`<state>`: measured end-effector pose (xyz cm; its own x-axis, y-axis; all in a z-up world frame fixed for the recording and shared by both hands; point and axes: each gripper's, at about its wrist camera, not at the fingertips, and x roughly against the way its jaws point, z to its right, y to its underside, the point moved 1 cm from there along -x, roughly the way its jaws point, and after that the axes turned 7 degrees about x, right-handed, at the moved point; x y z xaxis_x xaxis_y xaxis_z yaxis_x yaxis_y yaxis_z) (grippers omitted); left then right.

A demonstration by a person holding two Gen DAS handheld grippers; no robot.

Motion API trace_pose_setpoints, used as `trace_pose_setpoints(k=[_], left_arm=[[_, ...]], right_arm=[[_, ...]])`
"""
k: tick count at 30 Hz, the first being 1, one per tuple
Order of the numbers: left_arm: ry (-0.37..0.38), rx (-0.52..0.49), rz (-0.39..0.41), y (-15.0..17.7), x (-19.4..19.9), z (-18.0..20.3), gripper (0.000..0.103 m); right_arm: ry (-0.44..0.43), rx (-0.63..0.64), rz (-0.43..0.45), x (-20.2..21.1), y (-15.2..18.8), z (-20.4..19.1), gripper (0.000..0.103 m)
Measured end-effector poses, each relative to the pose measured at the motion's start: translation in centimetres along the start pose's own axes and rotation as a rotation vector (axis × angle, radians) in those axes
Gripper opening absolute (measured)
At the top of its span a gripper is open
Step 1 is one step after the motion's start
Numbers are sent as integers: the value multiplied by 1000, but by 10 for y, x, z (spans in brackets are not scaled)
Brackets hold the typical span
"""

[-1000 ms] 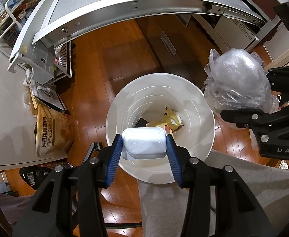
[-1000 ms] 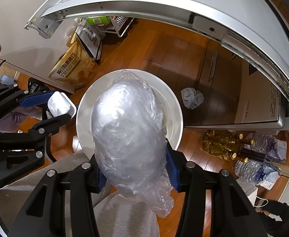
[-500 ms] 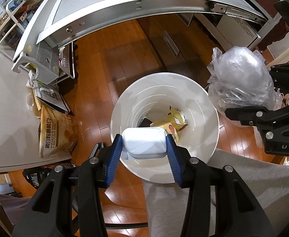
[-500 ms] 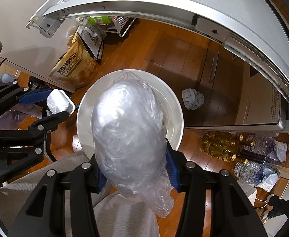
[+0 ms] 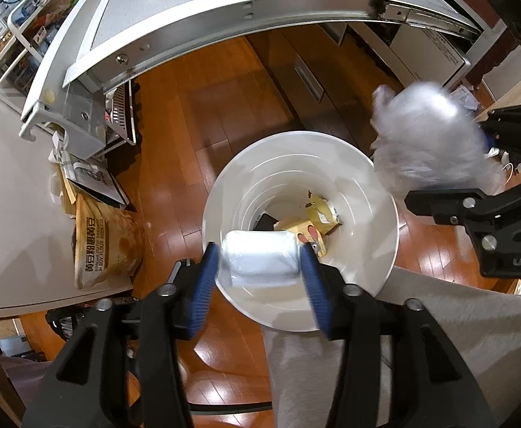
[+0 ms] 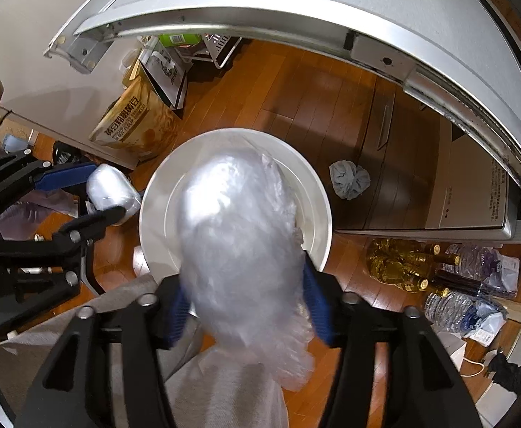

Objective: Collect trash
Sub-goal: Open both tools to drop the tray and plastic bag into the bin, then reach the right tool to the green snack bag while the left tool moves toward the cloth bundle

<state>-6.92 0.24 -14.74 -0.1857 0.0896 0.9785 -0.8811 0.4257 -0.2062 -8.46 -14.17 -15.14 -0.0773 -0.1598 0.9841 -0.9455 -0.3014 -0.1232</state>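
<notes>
The left gripper (image 5: 260, 271) is held above the white bin (image 5: 374, 192), its jaws just opened and spread clear of the white packet (image 5: 260, 258) between them. The right gripper's (image 6: 249, 306) jaws have likewise just parted around the blurred clear plastic bag (image 6: 239, 242) over the bin.

The right gripper (image 6: 248, 306) points down over the white bin (image 6: 317, 192); its jaws have just been opening, the crumpled clear plastic bag (image 6: 239, 249) blurred between them. At nine o'clock, the left gripper (image 6: 92, 190) has a white packet (image 6: 108, 187) between its fingers.
</notes>
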Motion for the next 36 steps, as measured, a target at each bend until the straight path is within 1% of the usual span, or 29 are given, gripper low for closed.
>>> trace_pose_setpoints(k=[1,2,4,8,12,24,28,31,32,33,34,36], left_arm=[[-3,1,8,0,1,0,66],[-13,-1,22,0,4,0,70],[-18,-6,32,-1,6,0,73],[-29,-20,34,-2,7,0,74],[-38,-33,52,-2,10,1,84],[-46,-39,62,-2,14,-2,84],[-43,-26,98,-2,30,-4,84],[-32,-8,139,-5,48,-7,84],[-28,0,162,-6,57,-6,86],[-28,6,180,-8,63,-6,89],[-30,13,209,-11,72,-7,89],[-31,22,244,-15,84,-8,89]], right_arm=[[0,-10,5,1,-1,2,70],[-1,-21,10,2,-2,3,71],[-4,-38,18,5,-2,6,71],[4,-56,31,9,-3,10,71],[8,-64,39,13,-4,10,71],[39,-61,84,32,-5,8,71],[42,-53,140,58,-5,5,71],[40,-58,192,80,-7,7,71],[40,-62,213,89,-8,8,72],[44,-67,235,97,-9,10,73],[52,-75,260,107,-12,12,77],[63,-100,305,122,-17,17,79]])
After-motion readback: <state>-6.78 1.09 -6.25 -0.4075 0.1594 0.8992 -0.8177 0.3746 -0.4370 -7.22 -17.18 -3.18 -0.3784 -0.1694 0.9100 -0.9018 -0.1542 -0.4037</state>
